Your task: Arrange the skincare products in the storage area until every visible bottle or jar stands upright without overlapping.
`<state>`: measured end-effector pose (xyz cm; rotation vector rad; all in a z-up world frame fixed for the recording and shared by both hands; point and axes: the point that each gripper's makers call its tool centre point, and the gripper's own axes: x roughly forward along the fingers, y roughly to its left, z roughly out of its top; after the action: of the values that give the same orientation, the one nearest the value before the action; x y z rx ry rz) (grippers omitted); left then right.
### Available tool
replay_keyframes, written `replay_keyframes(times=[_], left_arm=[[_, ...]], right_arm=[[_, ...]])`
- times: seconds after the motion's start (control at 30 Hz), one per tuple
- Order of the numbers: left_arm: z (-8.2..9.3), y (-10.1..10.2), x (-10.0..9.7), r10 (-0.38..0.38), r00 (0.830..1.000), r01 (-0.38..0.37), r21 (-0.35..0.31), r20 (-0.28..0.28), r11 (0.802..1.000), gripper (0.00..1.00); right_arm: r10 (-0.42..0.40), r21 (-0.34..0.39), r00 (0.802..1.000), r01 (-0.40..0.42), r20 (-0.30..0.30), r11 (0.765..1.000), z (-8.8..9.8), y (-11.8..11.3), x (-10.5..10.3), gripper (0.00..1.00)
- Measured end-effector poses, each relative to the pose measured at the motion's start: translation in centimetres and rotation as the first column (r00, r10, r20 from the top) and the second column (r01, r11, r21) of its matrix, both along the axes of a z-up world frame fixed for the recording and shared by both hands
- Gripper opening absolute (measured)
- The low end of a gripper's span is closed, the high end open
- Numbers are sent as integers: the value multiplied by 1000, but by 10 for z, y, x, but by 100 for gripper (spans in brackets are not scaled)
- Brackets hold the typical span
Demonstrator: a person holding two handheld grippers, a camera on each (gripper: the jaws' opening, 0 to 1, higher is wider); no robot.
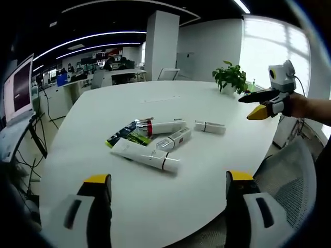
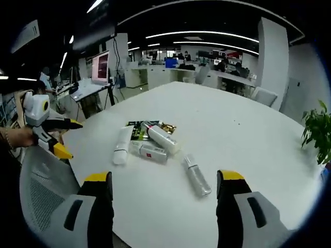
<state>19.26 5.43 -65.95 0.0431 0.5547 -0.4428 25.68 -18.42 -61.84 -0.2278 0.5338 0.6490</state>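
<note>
Left gripper view: my left hand-held gripper (image 1: 168, 188) hangs over the near edge of the table (image 1: 155, 217), jaws spread wide with nothing between them. I judge it held back and released because no product has been picked yet.

Right gripper view: my right hand-held gripper (image 2: 164, 187) is likewise spread and empty, poised above the table from the opposite side.

Beyond both, mid-table, the skincare products lie flat, none upright:
- long white tube (image 1: 146, 154), nearest my left jaws;
- small white box-like bottle (image 1: 174, 139), touching that tube;
- red-banded bottle (image 1: 162, 126), resting partly on a green packet (image 1: 126, 135);
- clear-capped bottle (image 2: 196, 176), apart from the cluster and closest to my right jaws.

The cluster overlaps, so I judge it needs separating before standing. The lone bottle looks the easiest first grasp. All products are well ahead of both grippers, untouched.
</note>
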Motion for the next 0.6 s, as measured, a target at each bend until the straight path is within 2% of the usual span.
replay_keyframes(times=[0.2, 0.37, 0.6], left_arm=[[-2, 3, 2, 0, 1000, 0, -3, -7, 1000, 86], [-1, 3, 1, 4, 1000, -5, -2, -2, 1000, 85], [-2, 5, 2, 13, 1000, -13, -3, -4, 1000, 85]], right_arm=[[27, -20, 1000, -26, 8, 999, 6, 6, 12, 76], [51, -40, 999, -52, -8, 998, 2, 12, 23, 72], [112, -65, 993, -114, -30, 991, -4, 34, 40, 69]])
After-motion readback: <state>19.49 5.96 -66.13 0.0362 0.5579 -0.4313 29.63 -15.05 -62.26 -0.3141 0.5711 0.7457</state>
